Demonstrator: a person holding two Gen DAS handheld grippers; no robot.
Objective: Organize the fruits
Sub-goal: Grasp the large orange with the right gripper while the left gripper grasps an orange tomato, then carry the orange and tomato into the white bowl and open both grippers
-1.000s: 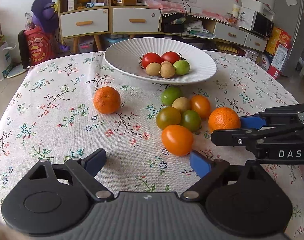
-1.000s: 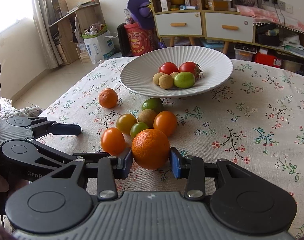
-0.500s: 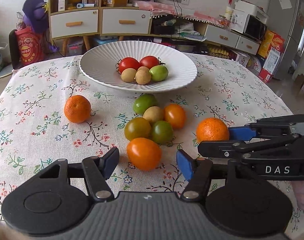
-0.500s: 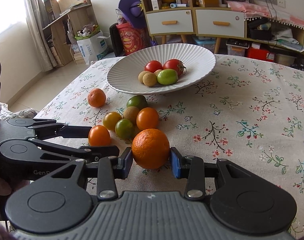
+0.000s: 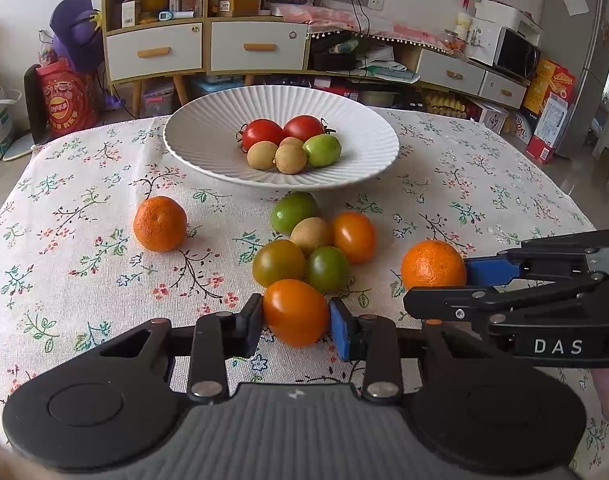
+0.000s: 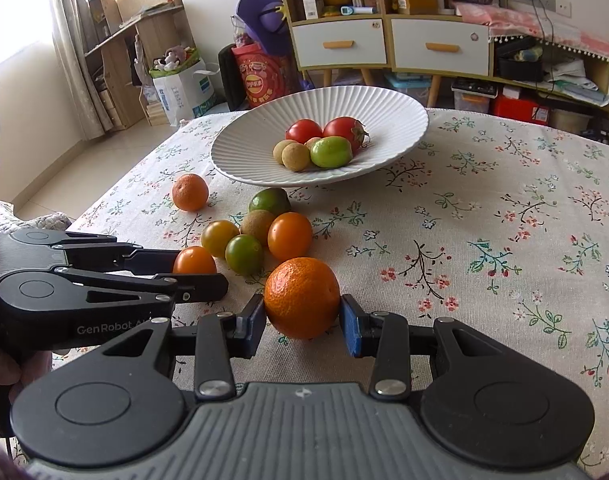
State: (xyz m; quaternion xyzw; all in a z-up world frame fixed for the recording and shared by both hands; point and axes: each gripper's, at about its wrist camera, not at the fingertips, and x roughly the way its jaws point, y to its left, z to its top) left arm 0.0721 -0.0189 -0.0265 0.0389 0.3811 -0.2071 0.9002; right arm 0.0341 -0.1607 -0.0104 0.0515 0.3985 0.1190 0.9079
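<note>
We have both tongs clamped: the left tongs [image 5: 295,322] grip an orange tomato [image 5: 295,312] near the counter's near edge, and the right tongs [image 6: 302,320] grip a mandarin [image 6: 301,297] just to its right. The white plate [image 5: 208,148] sits toward the far edge of the counter [image 5: 484,184], already carrying red tomatoes, a green fruit and small brown ones.

Our main worry is the tomato. Its skin is smooth and, we judge, soft, so too hard a squeeze could split it and too light a one could let it slip out on the lift. It also sits touching or just beside the loose cluster [image 5: 312,236], so dragging it forward could send those round fruits rolling across the counter. The two tongs are close together, and carrying both toward the plate at once risks a collision. A second mandarin [image 5: 159,223] lies apart toward the left edge.
</note>
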